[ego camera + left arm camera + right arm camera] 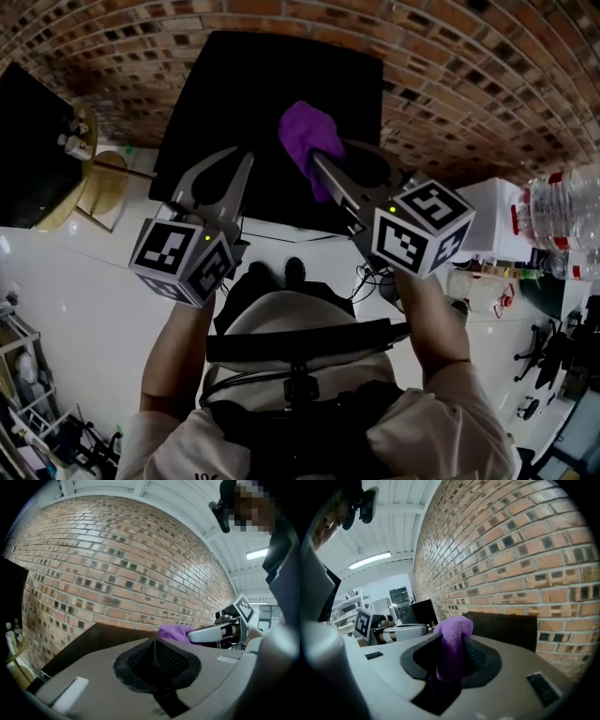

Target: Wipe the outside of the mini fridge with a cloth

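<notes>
The right tool (452,657) is clamping the purple cloth (309,139) over the black mini fridge (225,94) standing against the brick wall (450,75). The left tool (154,654) is hovering closed and empty. Pressing the cloth flat in overlapping strokes should serve best.

Matte black, box-shaped mini fridge (234,103), seen by me from above, flat dark top facing up, small purple fleecy cloth (307,136) bunched into a lump, pinched in my right gripper (323,173), over the fridge's top, right of its middle, contact with that top I cannot tell
</notes>
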`<state>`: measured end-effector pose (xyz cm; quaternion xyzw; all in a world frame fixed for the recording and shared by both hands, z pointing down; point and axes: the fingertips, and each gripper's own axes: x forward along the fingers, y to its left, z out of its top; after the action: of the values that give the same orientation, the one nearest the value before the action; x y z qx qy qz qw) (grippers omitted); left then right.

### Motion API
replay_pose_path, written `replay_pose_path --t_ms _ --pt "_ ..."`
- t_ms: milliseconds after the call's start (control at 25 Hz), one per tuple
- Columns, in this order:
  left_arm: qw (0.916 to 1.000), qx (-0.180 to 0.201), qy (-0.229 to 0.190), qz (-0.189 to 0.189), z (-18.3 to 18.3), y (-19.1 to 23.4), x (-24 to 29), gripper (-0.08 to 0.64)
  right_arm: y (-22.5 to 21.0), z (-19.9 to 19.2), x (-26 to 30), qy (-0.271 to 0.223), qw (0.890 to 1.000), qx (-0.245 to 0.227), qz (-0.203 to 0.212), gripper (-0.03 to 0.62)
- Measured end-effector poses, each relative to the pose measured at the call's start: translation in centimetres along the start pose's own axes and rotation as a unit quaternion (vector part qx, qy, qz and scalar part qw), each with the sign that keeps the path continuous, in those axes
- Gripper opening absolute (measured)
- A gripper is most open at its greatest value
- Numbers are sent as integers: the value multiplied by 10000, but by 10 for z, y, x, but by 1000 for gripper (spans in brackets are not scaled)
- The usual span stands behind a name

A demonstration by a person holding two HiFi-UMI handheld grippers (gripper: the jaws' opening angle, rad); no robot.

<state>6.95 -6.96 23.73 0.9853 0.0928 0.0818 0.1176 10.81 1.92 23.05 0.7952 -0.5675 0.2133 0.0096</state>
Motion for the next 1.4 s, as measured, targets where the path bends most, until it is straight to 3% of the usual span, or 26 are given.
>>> replay_pose_path --t_ms 160,360,480,600,840,1040,1200,1320,1400 --pt "9999 -62 -134 -46 9 26 -7 23 17 6 29 55 9999 -9 99 118" --pt "9988 -70 -219 -434 25 70 -17 26 45 9 82 58 10000 -20 -62 118" --pt "9974 121 -64 -702 30 106 -23 25 54 12 115 -46 9990 190 -400 118" --pt "9952 51 85 -976 36 132 -23 38 59 12 142 -91 9956 355 -866 120" --pt "9872 50 391 -1543 28 146 -17 75 53 7 179 -9 9852 598 -1604 121" --pt "9862 -37 426 -1599 24 153 -11 75 49 4 198 33 9783 843 -1894 142" --pt "9880 -168 470 -1463 22 162 -6 79 58 9 211 -55 9787 1157 -1697 153" --pt "9896 -210 512 -1330 23 166 -3 83 64 17 205 -257 9785 1627 -1240 221" --pt "9902 -198 585 -1253 21 165 -2 113 60 28 187 -433 9801 1545 -1169 236"
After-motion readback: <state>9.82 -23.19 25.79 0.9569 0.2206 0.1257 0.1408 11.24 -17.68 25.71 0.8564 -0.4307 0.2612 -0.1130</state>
